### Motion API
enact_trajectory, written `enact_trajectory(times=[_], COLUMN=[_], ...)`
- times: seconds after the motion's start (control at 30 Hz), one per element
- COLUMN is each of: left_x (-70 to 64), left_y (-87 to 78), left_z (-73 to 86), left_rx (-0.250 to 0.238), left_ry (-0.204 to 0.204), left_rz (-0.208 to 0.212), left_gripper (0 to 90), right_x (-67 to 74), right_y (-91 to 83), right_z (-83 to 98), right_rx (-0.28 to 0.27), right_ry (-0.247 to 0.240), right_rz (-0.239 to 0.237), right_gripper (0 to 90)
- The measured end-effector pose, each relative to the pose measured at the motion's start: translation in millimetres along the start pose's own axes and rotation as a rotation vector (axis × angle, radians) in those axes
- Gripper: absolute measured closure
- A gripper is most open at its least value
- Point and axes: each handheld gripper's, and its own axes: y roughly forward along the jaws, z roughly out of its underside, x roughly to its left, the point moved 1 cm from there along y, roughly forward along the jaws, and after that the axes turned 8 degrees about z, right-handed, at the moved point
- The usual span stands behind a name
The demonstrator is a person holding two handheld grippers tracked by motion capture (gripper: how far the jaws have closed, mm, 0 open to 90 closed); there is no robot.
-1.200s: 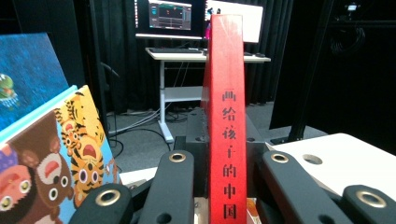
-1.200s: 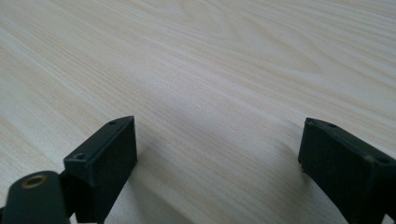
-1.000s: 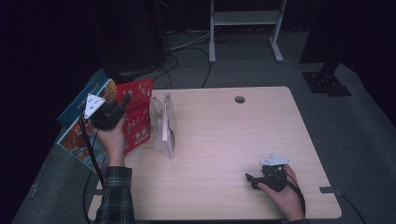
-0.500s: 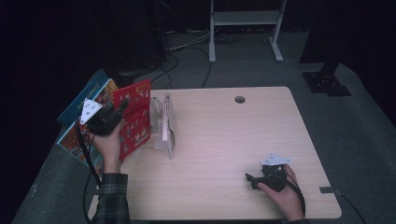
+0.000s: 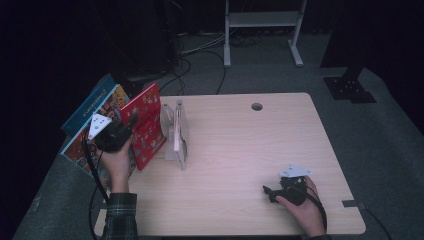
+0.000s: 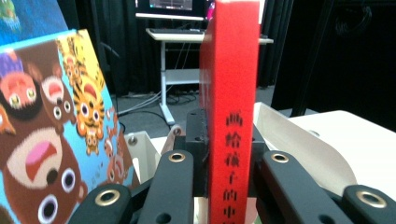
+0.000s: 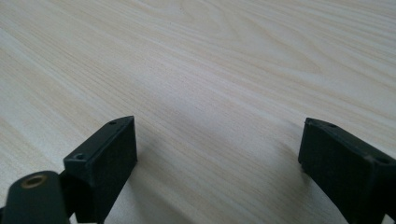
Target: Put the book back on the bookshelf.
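A red picture book (image 5: 147, 125) stands nearly upright at the table's left edge, with my left gripper (image 5: 131, 120) shut on its spine edge. In the left gripper view the red book (image 6: 231, 93) runs up between the two black jaws of the left gripper (image 6: 227, 140), which press on both its sides. A white book rack (image 5: 176, 135) stands just right of the book. My right gripper (image 5: 267, 192) rests on the table at the near right. In the right gripper view the right gripper (image 7: 217, 144) is open, with only bare wood between its jaws.
A colourful animal book (image 5: 95, 120) (image 6: 51, 130) leans off the table's left edge, with a blue book (image 5: 92, 100) behind it. The wooden table (image 5: 240, 150) has a cable hole (image 5: 257, 106) at the back. A white desk frame (image 5: 260, 20) stands beyond on the floor.
The left gripper has tipped the red book up from its lean on the other books to more upright, and has drawn slightly nearer. The right gripper has not moved.
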Motion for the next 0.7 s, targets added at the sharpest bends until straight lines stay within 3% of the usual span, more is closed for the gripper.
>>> enact_trajectory(times=[0.23,0.57,0.7], left_x=[2.7,1.4,1.5], left_y=[1.1,-0.5,-6.8], left_z=[10.3,13.3,11.1], left_rx=[0.062,0.065,0.048], left_ry=[-0.015,-0.029,-0.051], left_rz=[-0.017,-0.024,-0.024], left_gripper=[79.4,78.1,66.5], right_x=[0.0,-1.1,-1.1], right_y=[0.0,1.5,1.5], right_z=[0.0,-1.2,-1.2], right_rx=[0.000,0.000,0.000], right_ry=[0.000,-0.005,-0.005], right_rz=[0.000,-0.004,-0.004], right_gripper=[10.7,10.5,10.5])
